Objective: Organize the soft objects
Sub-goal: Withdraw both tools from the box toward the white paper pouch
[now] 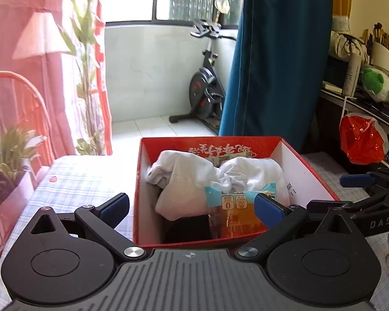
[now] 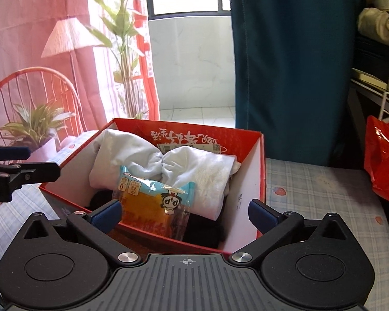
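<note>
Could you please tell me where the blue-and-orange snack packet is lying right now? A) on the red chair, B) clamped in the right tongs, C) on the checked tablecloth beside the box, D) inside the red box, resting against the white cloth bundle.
D: the snack packet lies inside the red box against the white cloth bundle, while both the left tongs and right tongs are open and empty.

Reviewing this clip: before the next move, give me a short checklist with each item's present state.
1. Left hand-held gripper open, nothing pinched: ok.
2. Right hand-held gripper open, nothing pinched: ok.
3. White cloth inside the red box: ok.
4. Snack packet in the box, lying on the cloth: ok.
5. Box resting on the checked tablecloth: ok.
6. More soft items left outside the box: cannot tell.
</note>
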